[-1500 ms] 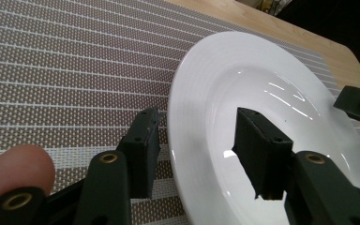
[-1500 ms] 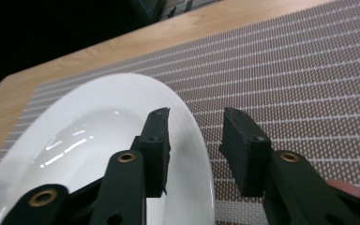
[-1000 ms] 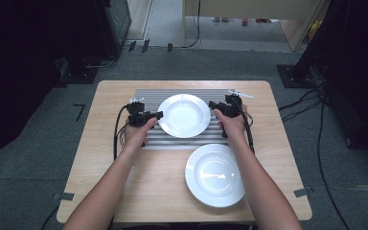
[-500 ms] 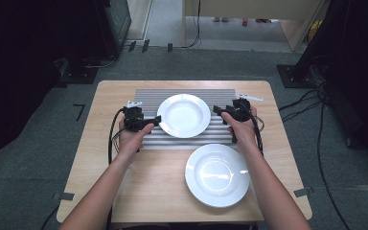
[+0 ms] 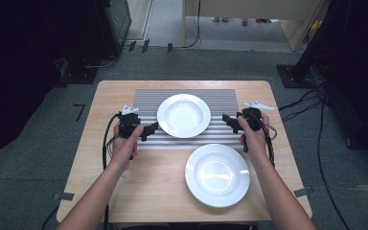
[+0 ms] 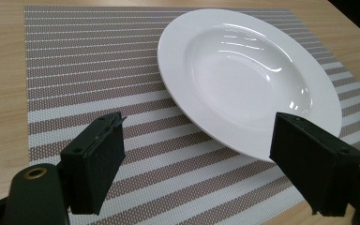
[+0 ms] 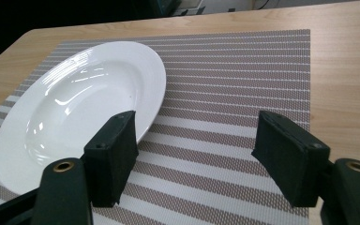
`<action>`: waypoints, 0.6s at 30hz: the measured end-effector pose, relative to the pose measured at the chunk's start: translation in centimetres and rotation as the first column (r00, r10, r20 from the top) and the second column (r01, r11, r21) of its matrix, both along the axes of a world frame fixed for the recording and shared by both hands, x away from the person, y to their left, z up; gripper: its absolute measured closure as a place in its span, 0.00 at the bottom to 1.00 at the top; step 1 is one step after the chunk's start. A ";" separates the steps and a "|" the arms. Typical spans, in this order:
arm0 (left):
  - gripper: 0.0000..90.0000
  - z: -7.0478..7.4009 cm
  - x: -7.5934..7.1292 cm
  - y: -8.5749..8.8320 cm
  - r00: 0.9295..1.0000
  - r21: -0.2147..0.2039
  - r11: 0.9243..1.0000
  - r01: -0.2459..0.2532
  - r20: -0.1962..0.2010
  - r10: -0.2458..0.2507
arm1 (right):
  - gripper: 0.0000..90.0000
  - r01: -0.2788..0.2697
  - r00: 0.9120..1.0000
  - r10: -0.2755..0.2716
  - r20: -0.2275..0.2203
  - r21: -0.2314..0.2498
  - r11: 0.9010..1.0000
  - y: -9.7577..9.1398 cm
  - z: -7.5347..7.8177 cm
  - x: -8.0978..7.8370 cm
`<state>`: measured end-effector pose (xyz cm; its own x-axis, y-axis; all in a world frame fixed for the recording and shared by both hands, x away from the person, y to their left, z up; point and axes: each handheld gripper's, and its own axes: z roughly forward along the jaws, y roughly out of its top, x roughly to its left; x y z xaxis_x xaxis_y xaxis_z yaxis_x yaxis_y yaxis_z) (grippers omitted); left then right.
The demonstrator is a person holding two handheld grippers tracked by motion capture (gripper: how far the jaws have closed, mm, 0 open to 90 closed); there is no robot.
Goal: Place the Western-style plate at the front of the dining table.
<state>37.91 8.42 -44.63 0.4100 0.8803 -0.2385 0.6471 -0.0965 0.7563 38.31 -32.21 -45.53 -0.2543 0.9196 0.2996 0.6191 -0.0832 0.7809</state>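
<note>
Tongs, left: left tongs (image 5: 149, 130) stood wide with nothing between the jaws, just off the left rim of the soup plate on the mat (image 5: 183, 115); jaws had just been opening.
Tongs, right: right tongs (image 5: 228, 120) also gaped empty, a little clear of that plate's right rim; jaws had just been opening further.
Plate on mat: white, deep-welled, lying flat near the middle of the striped placemat (image 5: 143, 98), upright, untouched by either pair.
Second plate: same kind of soup plate (image 5: 217, 174), on the bare bench (image 5: 100, 163) nearer the person, just off the mat's front edge, well apart from both tongs.
Risk, rim knock: in the left gripper view one jaw overlapped the plate's rim in the picture; judged that a careless swing back inward could nudge the plate and slide it across the mat.
Risk, near plate: right forearm passed close beside the near plate; judged that a low retreat could brush its rim and push it toward the bench edge.
Risk, cables: trailing cable by the left hand could drag over the mat corner and skew it.
Change since earlier frame: both tongs had been against the plate's rim at either side; now both sat back from it, hands drawn outward, plate left lying in the same spot on the mat.
</note>
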 end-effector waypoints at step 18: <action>0.20 -0.2 -3.4 3.3 1.000 -0.013 1.000 -0.014 -0.013 0.014 | 0.31 0.001 1.000 -0.001 0.029 -0.019 1.000 -2.7 0.4 -4.9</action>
<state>34.51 11.70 -44.86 0.3941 0.8828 -0.2556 0.6582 -0.0770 0.7489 33.45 -34.92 -45.12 -0.2618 0.9253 0.2742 0.5959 -0.0685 0.8001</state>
